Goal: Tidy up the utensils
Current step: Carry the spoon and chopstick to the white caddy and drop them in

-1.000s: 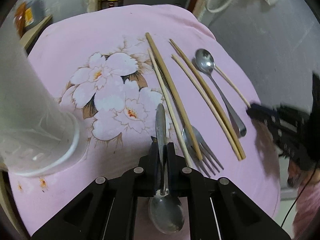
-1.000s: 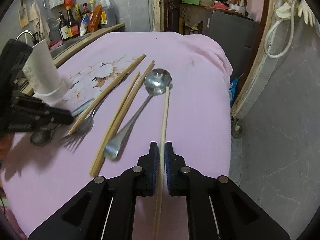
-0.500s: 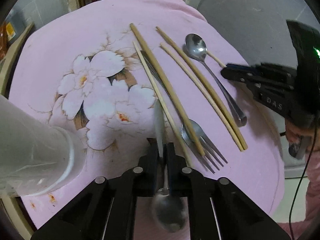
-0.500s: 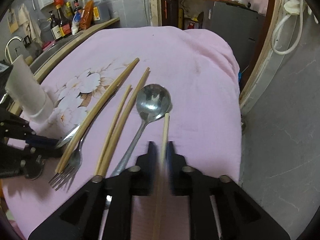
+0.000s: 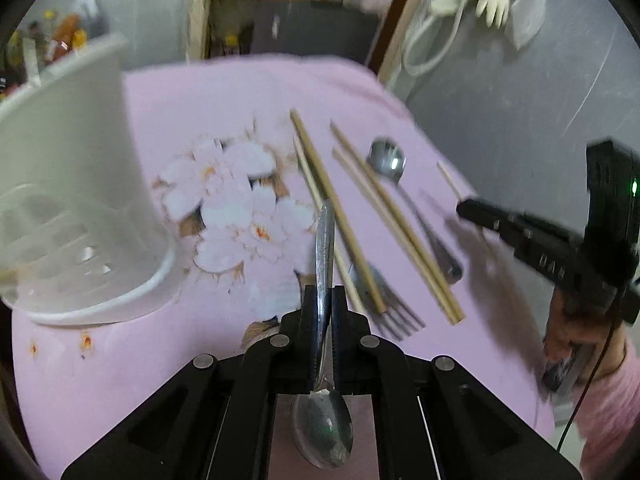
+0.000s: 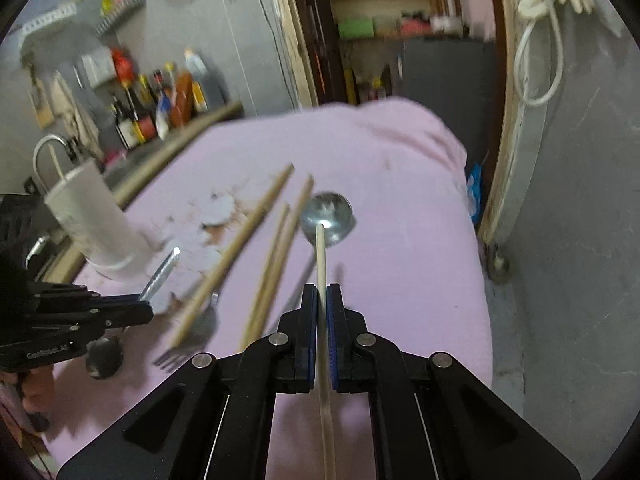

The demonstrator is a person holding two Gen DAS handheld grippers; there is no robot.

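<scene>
held spoon: clamped on its handle by left tool, handle forward, bowl back under the tool body; lifted off the pink cloth.
held chopstick: pale, pinched by right tool, tip forward over the bowl of the loose spoon; raised above the surface.
left tool: fingers closed tight on the spoon handle.
right tool: blue pads closed on the chopstick.
loose spoon: lay on the cloth toward the right edge, bowl toward the far edge.
fork: lay near the middle of the near edge, tines toward it; one long chopstick crossed over it.
chopstick pair: side by side, between the fork and the loose spoon.
thin chopstick: just beside the long one on its left; touching or not, couldn't tell.
holder: white plastic cup with slotted base, near the left edge, well apart from the utensils; a stick stood in it in the right wrist view.
surface: covered in pink cloth with flower print.
blur: both views motion-smeared.
</scene>
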